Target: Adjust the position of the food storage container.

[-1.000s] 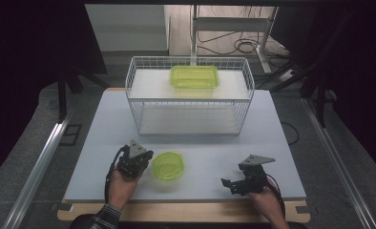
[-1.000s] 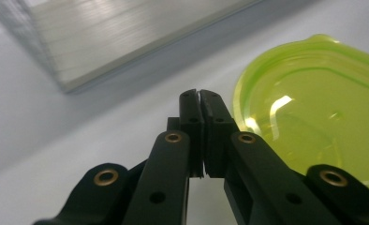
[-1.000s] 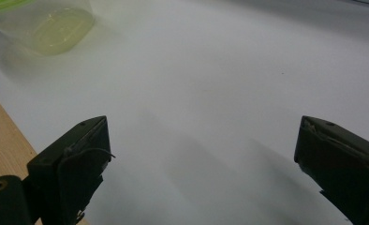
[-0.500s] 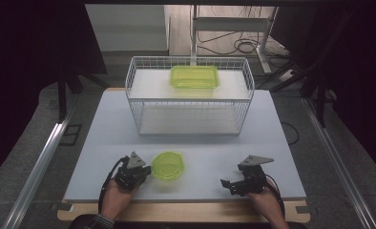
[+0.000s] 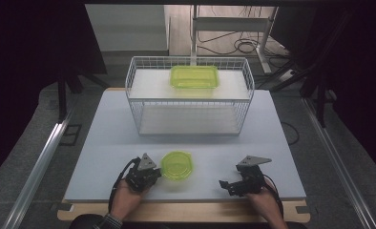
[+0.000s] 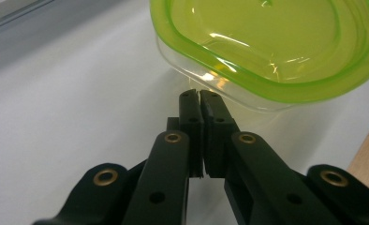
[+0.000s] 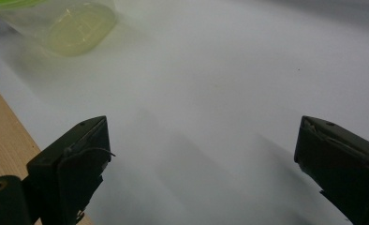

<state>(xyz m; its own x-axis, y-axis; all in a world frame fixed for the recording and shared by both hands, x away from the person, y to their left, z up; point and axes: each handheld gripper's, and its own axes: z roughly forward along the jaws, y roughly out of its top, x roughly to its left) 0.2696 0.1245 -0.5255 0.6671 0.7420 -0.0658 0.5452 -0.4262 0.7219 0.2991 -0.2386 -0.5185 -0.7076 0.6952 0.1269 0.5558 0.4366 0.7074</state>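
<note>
A small round clear container with a green lid (image 5: 176,164) sits on the white table top (image 5: 105,143) near its front edge. My left gripper (image 5: 156,173) lies just left of it, held low by a hand. In the left gripper view the jaws are shut together with nothing between them, and my left gripper (image 6: 200,95) has its tips right at the container's (image 6: 267,47) clear wall under the lid rim. My right gripper (image 5: 226,184) rests at the front right, open and pointing left. In its own view my right gripper (image 7: 201,154) spans bare table, the container (image 7: 77,23) blurred far off.
A white wire basket (image 5: 133,102) stands at the back middle of the table, with a rectangular green-lidded container (image 5: 194,76) on its upper shelf. A wooden strip (image 5: 186,212) runs along the front edge. Metal rails flank the table on the floor.
My left gripper has slid toward the table's front edge and sunk a little, ending beside the round container. The right gripper and the container have stayed where they were.
</note>
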